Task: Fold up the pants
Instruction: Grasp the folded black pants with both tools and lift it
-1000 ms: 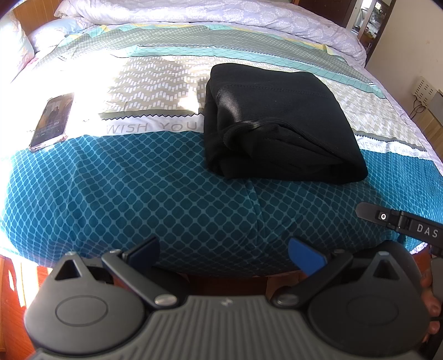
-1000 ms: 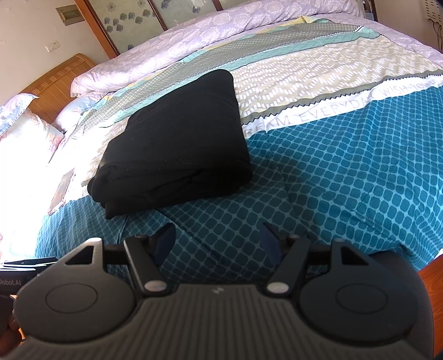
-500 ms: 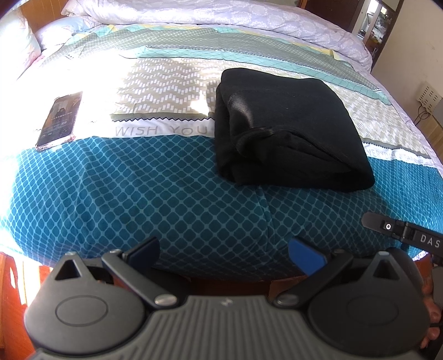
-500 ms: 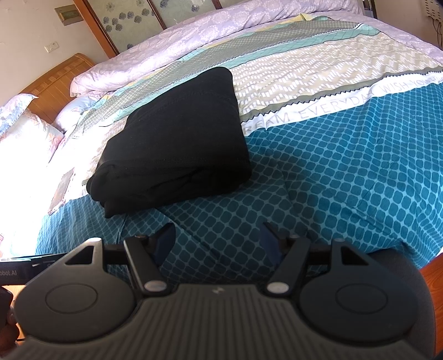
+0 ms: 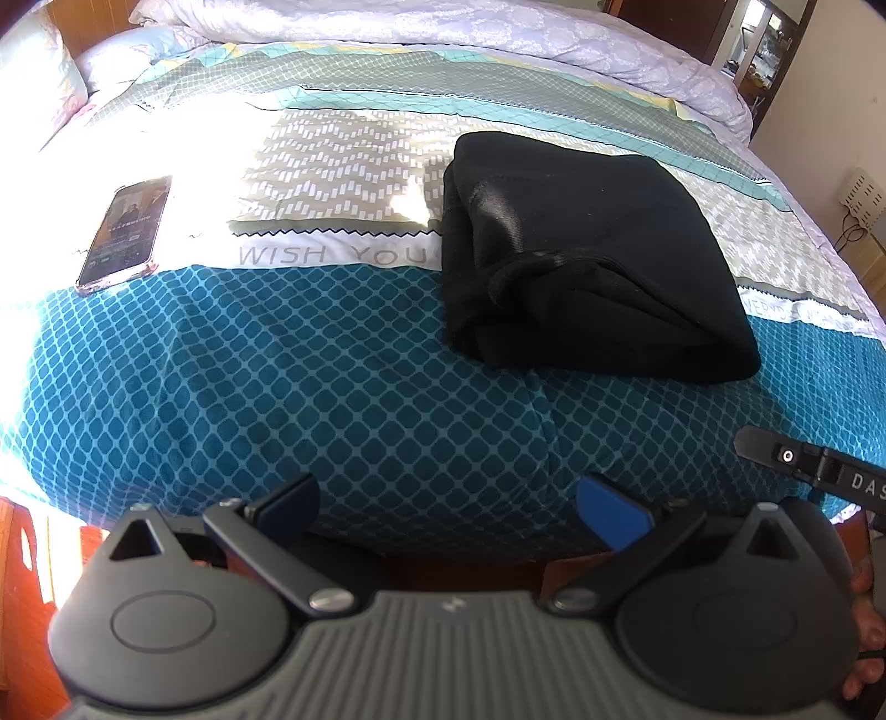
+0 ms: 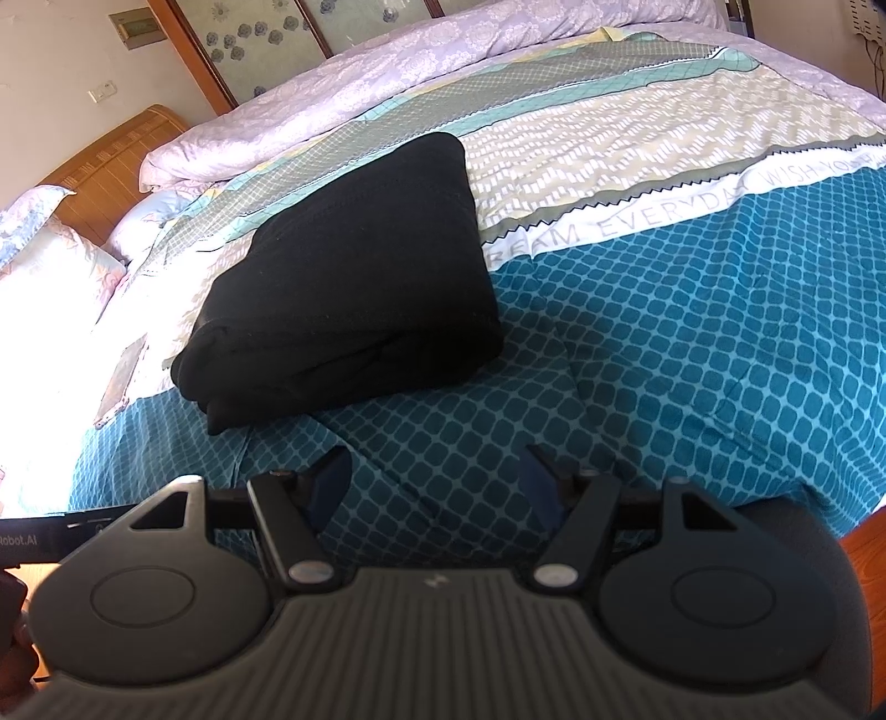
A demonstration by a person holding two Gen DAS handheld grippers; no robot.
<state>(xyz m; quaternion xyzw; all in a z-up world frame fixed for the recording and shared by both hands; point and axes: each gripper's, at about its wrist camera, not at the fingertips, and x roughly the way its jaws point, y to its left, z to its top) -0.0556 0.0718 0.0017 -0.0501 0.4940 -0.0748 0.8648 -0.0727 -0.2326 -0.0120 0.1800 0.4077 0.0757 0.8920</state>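
The black pants (image 5: 592, 260) lie folded into a thick square bundle on the bed's patterned cover, right of centre in the left wrist view. They also show in the right wrist view (image 6: 354, 282), left of centre. My left gripper (image 5: 448, 501) is open and empty, held back off the bed's near edge, well short of the pants. My right gripper (image 6: 437, 487) is open and empty over the teal front part of the cover, a little short of the bundle. The right gripper's tip (image 5: 775, 454) shows at the right edge of the left wrist view.
A phone (image 5: 124, 232) lies on the cover to the left of the pants. A lilac duvet (image 5: 443, 27) is bunched along the far side. A wooden headboard (image 6: 111, 149) and pillows (image 6: 50, 260) are at the left. The bed's wooden frame edge (image 6: 864, 548) is near.
The left wrist view has swung left, so the pants and phone sit further right in it. The right gripper has barely moved. Both grippers stay open and empty.
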